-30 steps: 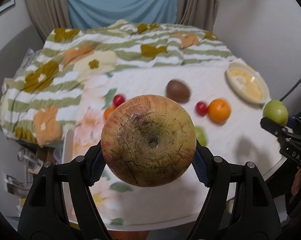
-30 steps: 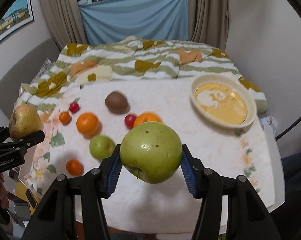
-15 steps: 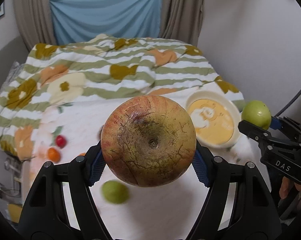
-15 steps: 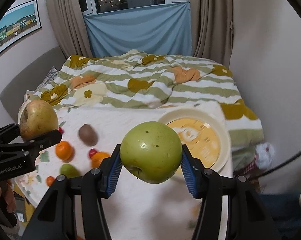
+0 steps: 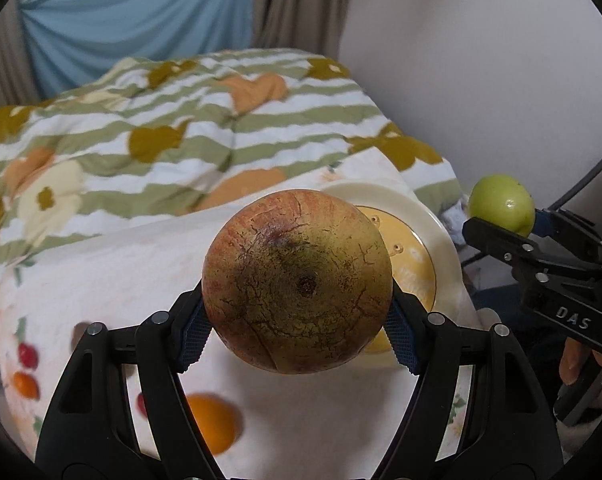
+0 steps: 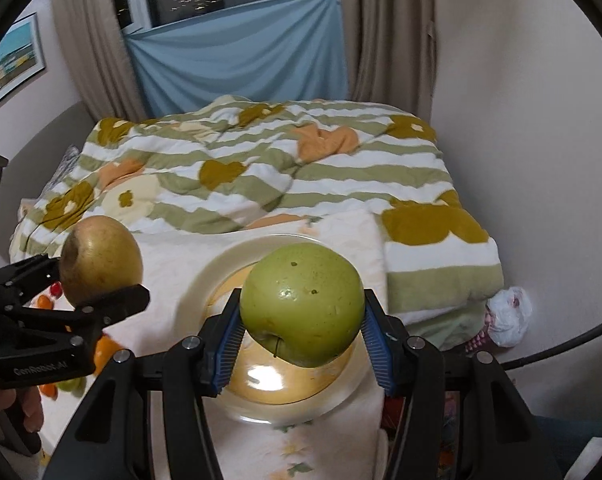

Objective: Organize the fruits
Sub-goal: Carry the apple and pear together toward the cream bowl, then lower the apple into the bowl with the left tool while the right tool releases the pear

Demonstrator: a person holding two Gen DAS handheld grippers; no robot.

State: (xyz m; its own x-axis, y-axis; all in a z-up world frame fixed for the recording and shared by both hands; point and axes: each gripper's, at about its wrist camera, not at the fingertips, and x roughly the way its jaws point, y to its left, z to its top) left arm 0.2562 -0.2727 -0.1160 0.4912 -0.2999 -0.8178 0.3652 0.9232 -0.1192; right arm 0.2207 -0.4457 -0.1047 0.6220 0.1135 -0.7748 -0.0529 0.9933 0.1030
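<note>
Green apple (image 6: 302, 304) held over the plate (image 6: 205, 280), bare rim leftward.

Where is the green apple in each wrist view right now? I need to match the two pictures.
Left wrist view: the green apple is at the right edge, clamped in the right gripper.
Right wrist view: the green apple fills the lower centre, between the right gripper's blue pads, in front of the plate.
Shared landmark: the cream plate with the yellow centre on the white cloth.
</note>
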